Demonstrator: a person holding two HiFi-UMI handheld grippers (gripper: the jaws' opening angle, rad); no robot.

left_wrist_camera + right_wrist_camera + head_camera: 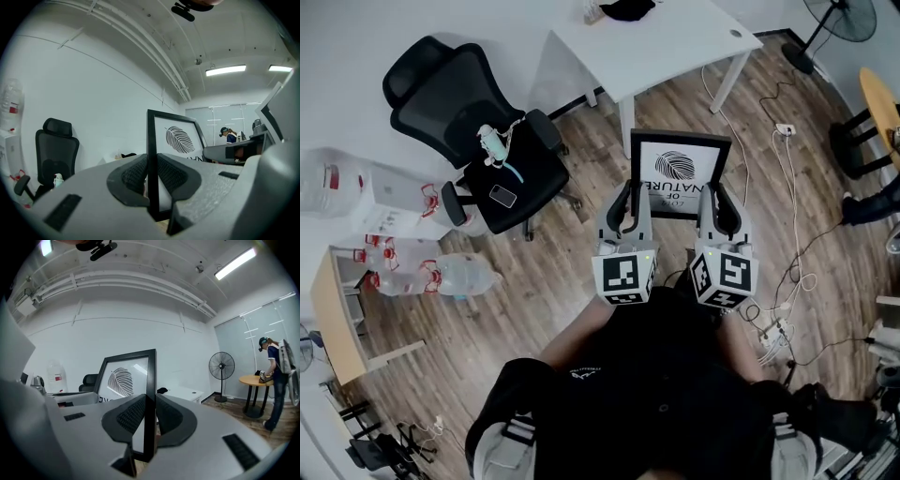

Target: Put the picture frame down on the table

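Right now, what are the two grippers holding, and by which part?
The picture frame, upright: left gripper jaws clamp its left side rail, right gripper jaws its right side rail.

Left tongs [630, 200] and right tongs [722, 202] side by side, held level, each clamped on the picture frame [680, 174]

White table [666, 52], dark bundle [626, 9], perhaps cloth, on it, wooden floor [572, 262], loose cables [791, 272]

Black shirt [647, 384]; grey left tool [630, 193], right tool [722, 195]
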